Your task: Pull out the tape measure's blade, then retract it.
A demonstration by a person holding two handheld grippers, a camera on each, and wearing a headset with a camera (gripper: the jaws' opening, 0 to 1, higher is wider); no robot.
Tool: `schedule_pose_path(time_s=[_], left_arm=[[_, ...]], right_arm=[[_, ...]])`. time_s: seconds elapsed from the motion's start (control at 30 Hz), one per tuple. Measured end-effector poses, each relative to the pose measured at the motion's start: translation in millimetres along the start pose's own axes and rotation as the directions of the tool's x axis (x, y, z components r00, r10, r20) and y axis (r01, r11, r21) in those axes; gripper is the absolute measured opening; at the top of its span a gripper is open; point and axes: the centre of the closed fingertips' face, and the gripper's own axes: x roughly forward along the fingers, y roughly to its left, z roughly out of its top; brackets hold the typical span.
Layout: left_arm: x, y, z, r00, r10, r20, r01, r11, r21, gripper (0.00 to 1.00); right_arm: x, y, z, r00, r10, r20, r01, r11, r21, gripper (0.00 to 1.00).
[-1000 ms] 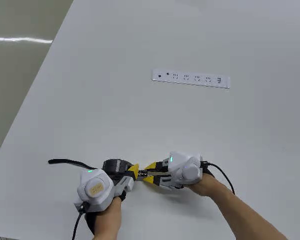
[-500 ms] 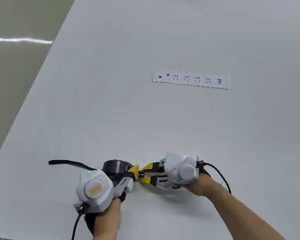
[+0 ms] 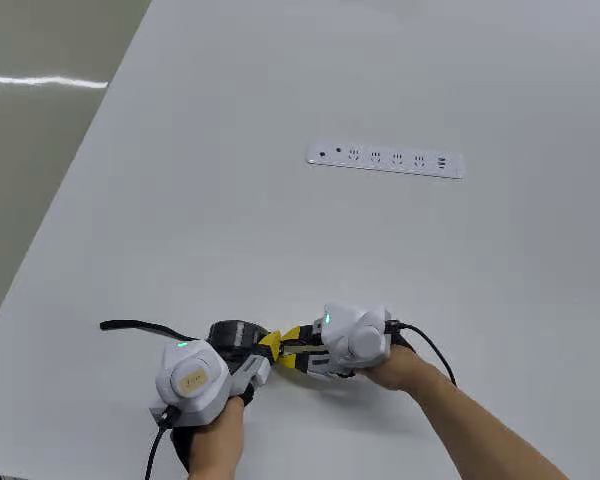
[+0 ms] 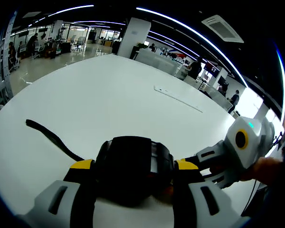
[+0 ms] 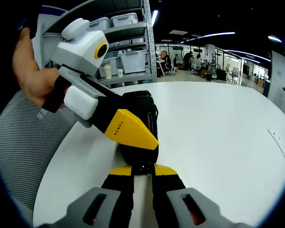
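In the lower left of the head view, the tape measure (image 3: 232, 333) is a squat black case lying on the white table (image 3: 280, 230), with a thin black strap (image 3: 135, 325) trailing off it toward the frame's left edge. The left gripper (image 3: 242, 345) is clamped on the case. Its own view shows this close up: the case (image 4: 132, 175) sits wedged between the left gripper's (image 4: 133, 165) yellow pads (image 4: 80, 165), and the strap (image 4: 47, 135) curls away at mid left. Just right of the case in the head view, the right gripper (image 3: 292, 347) points leftward at it, held by a bare hand (image 3: 405, 368). The right gripper view gives what the head view cannot resolve. The right gripper (image 5: 142, 172) has its yellow-tipped jaws drawn nearly together at the case's (image 5: 140, 114) mouth, pinching the small dark end of the blade (image 5: 142, 167), with hardly any blade out. There the left gripper's yellow pad (image 5: 128, 128) covers the case's lower left side, and grey shelving (image 5: 133, 52) with storage bins rises at upper centre. A white power strip (image 3: 385, 160) lies well apart on the table, right of centre in the head view, and appears as a thin bar (image 4: 178, 99) in the left gripper view.
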Motion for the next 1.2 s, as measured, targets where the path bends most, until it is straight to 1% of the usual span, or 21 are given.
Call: schedule_pose_path(time_s=[0.2, 0.33, 0.63, 0.83, 0.97, 1.07, 1.13, 1.2], left_arm=[[0.6, -0.1, -0.8, 1.0000, -0.004, -0.003, 0.004, 1.000, 0.008, 0.63], [0.5, -1.4, -1.9, 0.9999, -0.007, -0.008, 0.007, 1.000, 0.028, 0.63], [1.6, -0.9, -2.4, 1.0000, -0.009, -0.003, 0.009, 0.999, 0.032, 0.64], [2.5, -0.9, -3.4, 0.9998, -0.019, -0.005, 0.019, 1.000, 0.019, 0.65], [2.6, -1.2, -3.5, 0.9998, -0.021, -0.008, 0.021, 1.000, 0.018, 0.66], [2.6, -1.2, -3.7, 0.9997, -0.022, -0.012, 0.023, 1.000, 0.020, 0.66], [2.8, -1.4, -3.9, 0.9996, -0.025, -0.016, 0.026, 0.999, 0.029, 0.66], [2.2, -1.6, -3.5, 0.9994, -0.028, -0.019, 0.029, 0.999, 0.044, 0.66]], right_arm=[[0.0, 0.5, -0.4, 1.0000, -0.004, -0.006, 0.004, 1.000, 0.008, 0.13], [1.6, 0.6, -3.4, 0.9998, -0.010, -0.015, 0.010, 1.000, 0.015, 0.13], [1.8, -0.3, -3.3, 0.9997, -0.020, -0.013, 0.020, 0.999, 0.030, 0.14], [1.2, -0.3, -3.4, 0.9992, -0.033, -0.022, 0.034, 0.999, 0.042, 0.15], [-1.7, -1.1, -1.1, 0.9988, -0.048, -0.013, 0.048, 0.997, 0.053, 0.17], [-3.4, -1.7, -1.1, 0.9982, -0.056, -0.021, 0.057, 0.997, 0.050, 0.19], [-4.4, -2.6, -1.1, 0.9977, -0.064, -0.023, 0.065, 0.996, 0.062, 0.22], [-5.0, -1.7, -1.3, 0.9975, -0.065, -0.027, 0.066, 0.996, 0.058, 0.22]])
